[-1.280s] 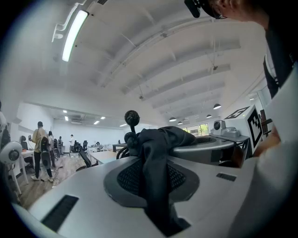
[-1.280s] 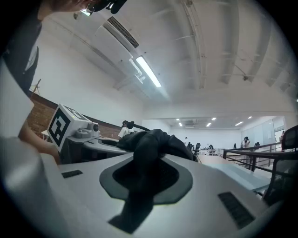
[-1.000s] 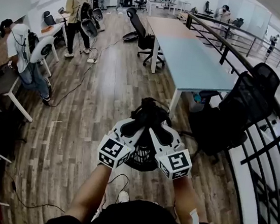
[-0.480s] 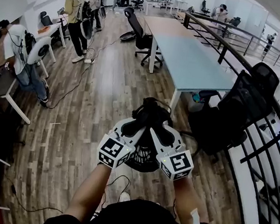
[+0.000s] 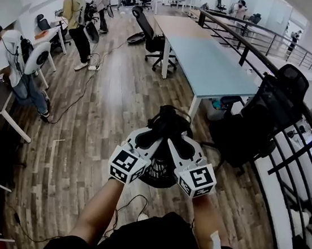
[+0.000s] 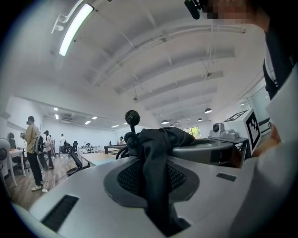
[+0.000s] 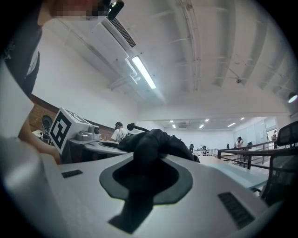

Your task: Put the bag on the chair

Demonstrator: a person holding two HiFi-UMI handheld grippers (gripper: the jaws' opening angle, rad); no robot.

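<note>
The left gripper (image 5: 149,140) and the right gripper (image 5: 177,145) are each clamping black fabric of the bag (image 5: 160,173) with their jaws only narrowly parted. The bag is hanging between them above the wooden floor (image 5: 98,130), near but clear of the black chair (image 5: 259,123) on the right.

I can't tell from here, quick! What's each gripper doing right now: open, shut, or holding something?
Left gripper: jaws shut on the bag.
Right gripper: jaws shut on the bag too.
</note>
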